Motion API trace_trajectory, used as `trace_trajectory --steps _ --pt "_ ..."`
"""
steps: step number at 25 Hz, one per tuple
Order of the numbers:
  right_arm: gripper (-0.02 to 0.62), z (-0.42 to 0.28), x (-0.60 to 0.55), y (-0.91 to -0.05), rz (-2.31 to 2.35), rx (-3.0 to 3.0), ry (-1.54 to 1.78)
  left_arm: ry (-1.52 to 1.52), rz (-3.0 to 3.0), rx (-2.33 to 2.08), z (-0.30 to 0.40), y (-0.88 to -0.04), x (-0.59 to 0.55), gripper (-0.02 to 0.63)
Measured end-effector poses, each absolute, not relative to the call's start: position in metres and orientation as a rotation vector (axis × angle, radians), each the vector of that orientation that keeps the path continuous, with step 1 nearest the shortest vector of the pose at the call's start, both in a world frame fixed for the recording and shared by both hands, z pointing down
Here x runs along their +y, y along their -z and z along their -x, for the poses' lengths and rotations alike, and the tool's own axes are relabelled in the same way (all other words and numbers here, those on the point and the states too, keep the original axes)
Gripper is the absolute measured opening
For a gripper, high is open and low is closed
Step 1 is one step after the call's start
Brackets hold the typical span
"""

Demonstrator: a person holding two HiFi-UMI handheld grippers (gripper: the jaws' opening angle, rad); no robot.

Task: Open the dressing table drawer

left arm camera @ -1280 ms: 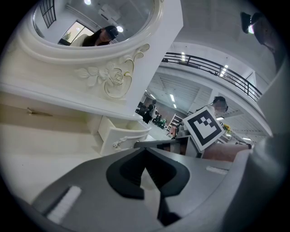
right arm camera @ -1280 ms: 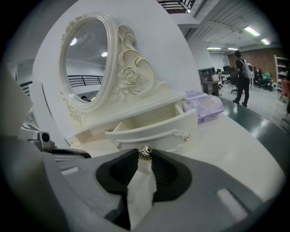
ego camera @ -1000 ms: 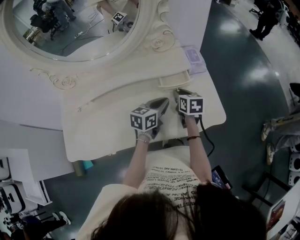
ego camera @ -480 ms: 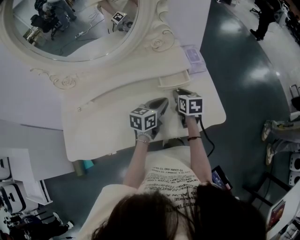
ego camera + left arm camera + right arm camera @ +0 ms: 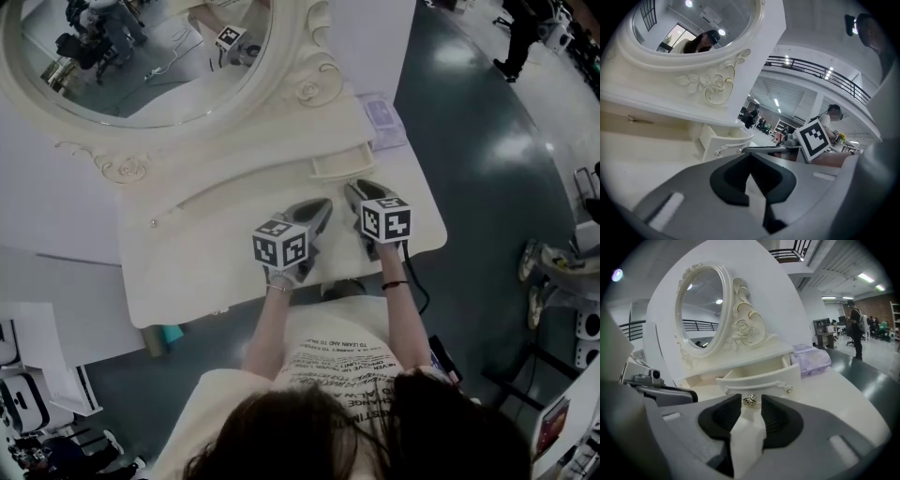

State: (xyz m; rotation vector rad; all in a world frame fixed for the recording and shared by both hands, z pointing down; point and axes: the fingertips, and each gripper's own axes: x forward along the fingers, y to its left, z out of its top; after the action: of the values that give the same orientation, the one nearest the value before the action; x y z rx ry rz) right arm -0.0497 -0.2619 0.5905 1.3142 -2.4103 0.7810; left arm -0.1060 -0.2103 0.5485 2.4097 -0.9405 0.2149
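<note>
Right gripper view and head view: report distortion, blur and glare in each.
Right gripper view: fisheye bows the table top and darkens the corners, while the drawer and its knob are sharp. Head view: little distortion, with bright glare patches on the floor.

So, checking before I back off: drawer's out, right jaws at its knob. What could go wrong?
The right gripper's jaws have just been opening, with the knob between them but unpressed; backing off crooked could snag it and jerk the drawer. Pulled further, the drawer might slip out of its slot. A swing right could knock the purple box.
</note>
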Motion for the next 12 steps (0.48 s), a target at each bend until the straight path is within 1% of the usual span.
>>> trace_trajectory --steps 4,6,12 --pt "0.120 0.054 -0.255 -0.585 -1.262 -2.453 -0.727 -0.190 -2.430 -0.935 0.106 -0.545 -0.208 0.000" --pt "0.103 0.055 -0.253 -0.580 -1.258 -2.470 -0.693 -0.175 -2.446 -0.929 0.103 -0.541 -0.209 0.000" --pt "0.089 0.063 -0.249 -0.557 -1.231 -2.563 -0.638 -0.138 -2.508 -0.917 0.101 -0.524 -0.210 0.000"
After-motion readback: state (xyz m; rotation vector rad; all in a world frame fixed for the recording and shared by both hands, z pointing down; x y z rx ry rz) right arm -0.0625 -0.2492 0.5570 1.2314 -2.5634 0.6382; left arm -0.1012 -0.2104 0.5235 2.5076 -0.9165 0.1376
